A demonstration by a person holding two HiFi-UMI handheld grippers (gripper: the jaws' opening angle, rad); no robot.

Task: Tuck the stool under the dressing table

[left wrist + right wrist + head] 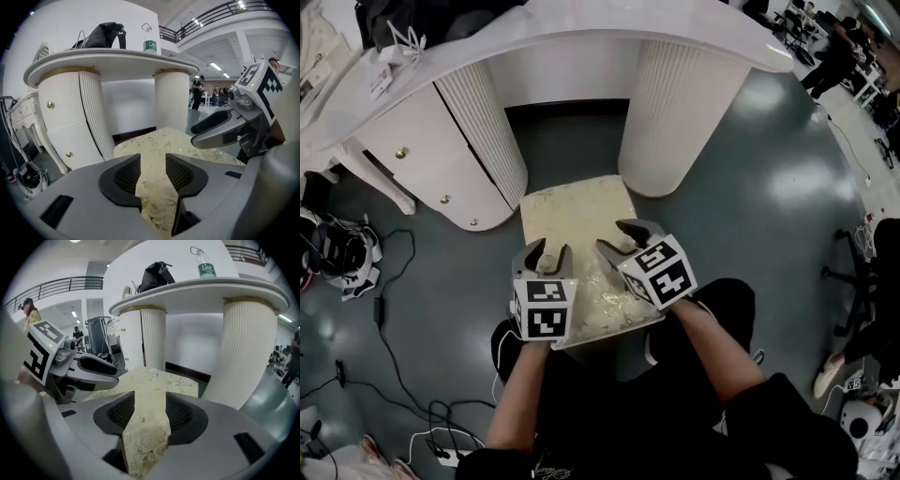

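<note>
The stool [577, 211] stands at the mouth of the gap under the desk [581, 47], mostly outside it. The left gripper [547, 251] and right gripper [619, 234] hover side by side over its near edge. Both have their jaws partly apart and grip nothing, and they look placed for an even push.

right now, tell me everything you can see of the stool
The stool has a square seat of cream fabric with a pale gold floral pattern, shiny and crinkled near the person. Its legs are hidden. It stands upright, far edge just inside the gap between the dressing table's two ribbed white columns, the rest outside. The left gripper and right gripper hover open over its near edge; contact is unclear.
</note>
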